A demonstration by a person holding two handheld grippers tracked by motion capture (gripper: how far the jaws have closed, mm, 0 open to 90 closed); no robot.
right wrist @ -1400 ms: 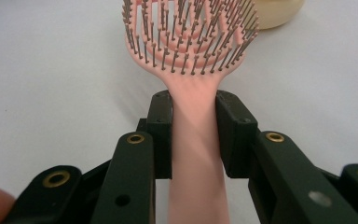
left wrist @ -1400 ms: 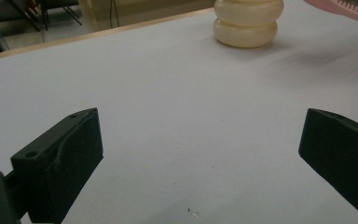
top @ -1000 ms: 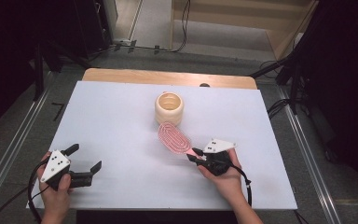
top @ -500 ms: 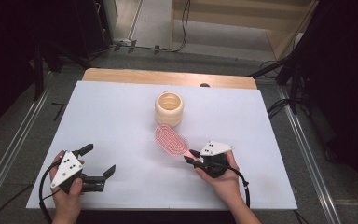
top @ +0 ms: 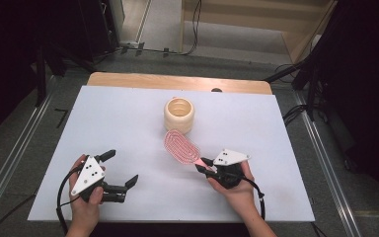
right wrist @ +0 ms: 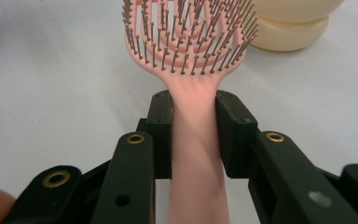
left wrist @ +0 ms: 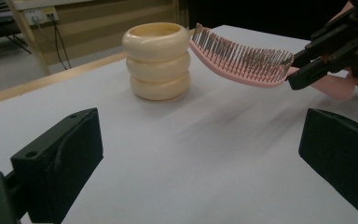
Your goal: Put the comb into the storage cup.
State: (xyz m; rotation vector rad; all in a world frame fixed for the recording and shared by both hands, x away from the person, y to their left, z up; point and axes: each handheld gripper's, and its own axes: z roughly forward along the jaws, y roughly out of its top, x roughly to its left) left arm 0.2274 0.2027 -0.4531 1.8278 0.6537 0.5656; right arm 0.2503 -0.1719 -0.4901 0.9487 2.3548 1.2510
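Pink hairbrush (top: 180, 147) is clamped by its handle in the right gripper (top: 205, 165), head raised beside the cream holder (top: 179, 114). Keep the handle centred between the pads while tipping it in. Left gripper (top: 121, 170) hangs wide open, empty.

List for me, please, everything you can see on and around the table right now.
brush: one, pink, right of table centre, handle clamped, head raised towards the holder
holder: one, cream, ribbed, open top, upright at table centre, beyond the brush
table: one, white top, wooden strip along the far edge
cables: several, black, on the floor beyond the table
left gripper: one, black with white plate, near left corner, open, holding nothing
right gripper: one, black with white plate, near right, fingers shut on the brush handle
hands: two, one on each gripper
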